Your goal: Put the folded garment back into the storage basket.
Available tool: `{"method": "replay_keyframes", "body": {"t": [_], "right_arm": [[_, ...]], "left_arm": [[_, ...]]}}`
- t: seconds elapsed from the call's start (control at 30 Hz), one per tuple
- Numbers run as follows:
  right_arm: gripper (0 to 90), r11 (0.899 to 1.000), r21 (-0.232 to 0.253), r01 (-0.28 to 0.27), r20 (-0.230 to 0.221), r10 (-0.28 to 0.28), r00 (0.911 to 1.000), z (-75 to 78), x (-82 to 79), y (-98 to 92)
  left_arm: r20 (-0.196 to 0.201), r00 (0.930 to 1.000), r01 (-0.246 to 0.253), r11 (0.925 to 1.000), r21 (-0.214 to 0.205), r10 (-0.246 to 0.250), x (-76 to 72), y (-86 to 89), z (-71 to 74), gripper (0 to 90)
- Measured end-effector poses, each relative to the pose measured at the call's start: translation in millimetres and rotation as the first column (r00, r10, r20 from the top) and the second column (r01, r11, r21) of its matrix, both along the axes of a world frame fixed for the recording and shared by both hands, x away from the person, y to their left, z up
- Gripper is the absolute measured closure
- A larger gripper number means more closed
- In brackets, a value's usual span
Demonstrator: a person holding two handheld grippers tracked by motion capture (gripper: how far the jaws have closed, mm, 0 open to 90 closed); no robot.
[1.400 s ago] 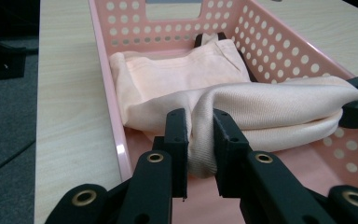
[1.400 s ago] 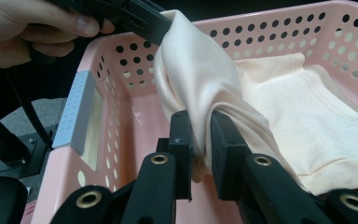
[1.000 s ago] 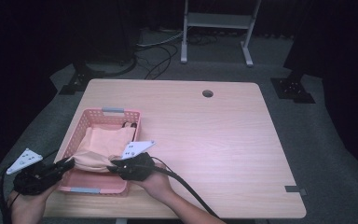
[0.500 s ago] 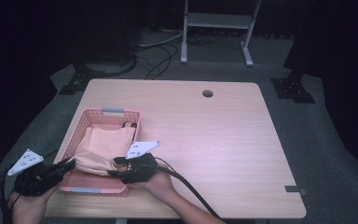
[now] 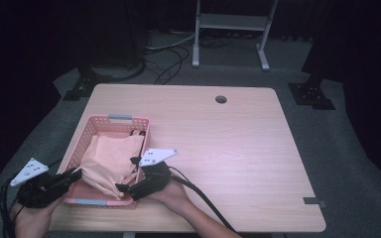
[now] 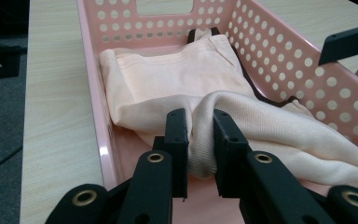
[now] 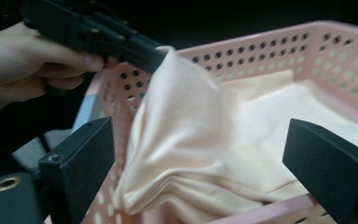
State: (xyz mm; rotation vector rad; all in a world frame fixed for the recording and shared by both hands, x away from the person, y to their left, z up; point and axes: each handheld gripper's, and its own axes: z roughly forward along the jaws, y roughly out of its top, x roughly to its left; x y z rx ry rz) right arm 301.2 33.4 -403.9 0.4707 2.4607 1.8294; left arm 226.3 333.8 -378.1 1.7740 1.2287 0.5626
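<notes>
While the left gripper (image 6: 200, 135) pinches a thick fold of the peach-coloured cotton cloth (image 6: 177, 88) tightly between its two black jaws, the right gripper (image 7: 205, 154) stands with its jaws spread wide, having just been opening; the cloth bulges up between them, but neither pad presses on it. In the high view the cloth (image 5: 110, 158) lies bunched inside the pink perforated plastic basket (image 5: 90, 131), which sits near the table's front left corner, its long side running roughly along the left edge. The left gripper (image 5: 74, 174) reaches over the basket's near left corner, gripped by the person's left hand (image 5: 30, 220) at the front edge of the wooden table (image 5: 238, 148). The right gripper (image 5: 121, 188) points at the basket's near right side, the right hand (image 5: 171, 196) behind it. In the right gripper view the cloth rises in a peak to the left gripper (image 7: 154, 51), above the basket's rim (image 7: 270, 37).
</notes>
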Motion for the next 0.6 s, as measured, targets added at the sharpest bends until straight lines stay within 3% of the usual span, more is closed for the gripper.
{"method": "replay_keyframes", "body": {"t": [0.07,0.6], "right_arm": [[2.8,1.000,-0.001,0.002,0.033,-0.002,0.9995,-0.6,-1.2,0.0],[0.1,1.000,0.013,-0.002,0.028,0.002,0.9996,2.6,-4.0,-3.3]], "left_arm": [[0.000,1.0000,-0.001,1.0000,-0.001,0.001,0.0,-0.1,0.0,78.6],[-0.003,1.0000,0.005,1.0000,-0.005,-0.005,0.2,0.7,0.4,77.7]]}}
